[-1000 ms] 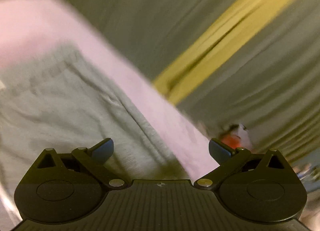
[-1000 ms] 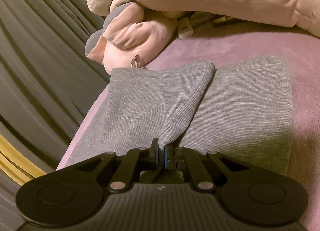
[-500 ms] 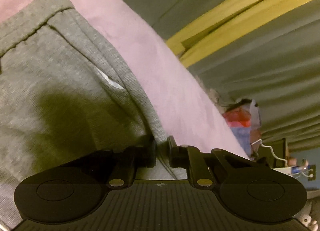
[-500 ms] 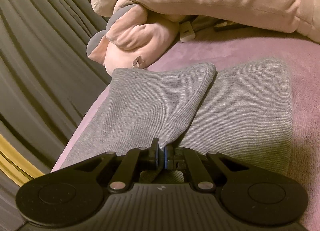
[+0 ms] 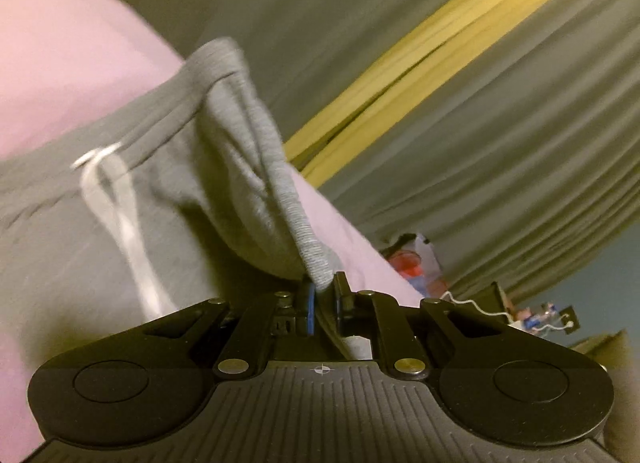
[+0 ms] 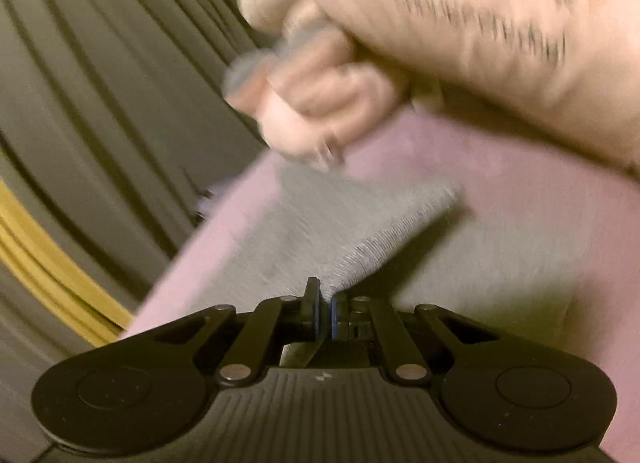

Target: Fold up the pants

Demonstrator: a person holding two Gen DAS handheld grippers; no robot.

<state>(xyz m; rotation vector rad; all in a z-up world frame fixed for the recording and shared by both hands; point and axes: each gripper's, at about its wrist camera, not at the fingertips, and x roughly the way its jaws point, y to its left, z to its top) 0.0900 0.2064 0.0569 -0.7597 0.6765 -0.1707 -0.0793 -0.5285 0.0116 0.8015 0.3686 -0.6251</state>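
Grey pants (image 5: 168, 167) lie on a pink blanket (image 5: 56, 63). In the left wrist view the waistband end with its white drawstring (image 5: 108, 191) is raised, and my left gripper (image 5: 323, 295) is shut on the ribbed side edge of the waist, which stretches up from the jaws. In the right wrist view the picture is blurred; my right gripper (image 6: 325, 305) is shut on the edge of a grey pant leg (image 6: 340, 231), lifted off the blanket (image 6: 520, 191). The other leg lies flat to the right of it.
Pink plush toys and a lettered cushion (image 6: 460, 23) sit at the far end of the blanket. Grey pleated curtains (image 5: 500, 123) with a yellow stripe (image 5: 420, 63) hang beside the bed. Clutter and a white cable (image 5: 472, 303) lie beyond the blanket's edge.
My left gripper went from open to shut on the waist edge and lifted it, bunching the cloth. The right gripper rose with the pant leg; its view is now blurred.
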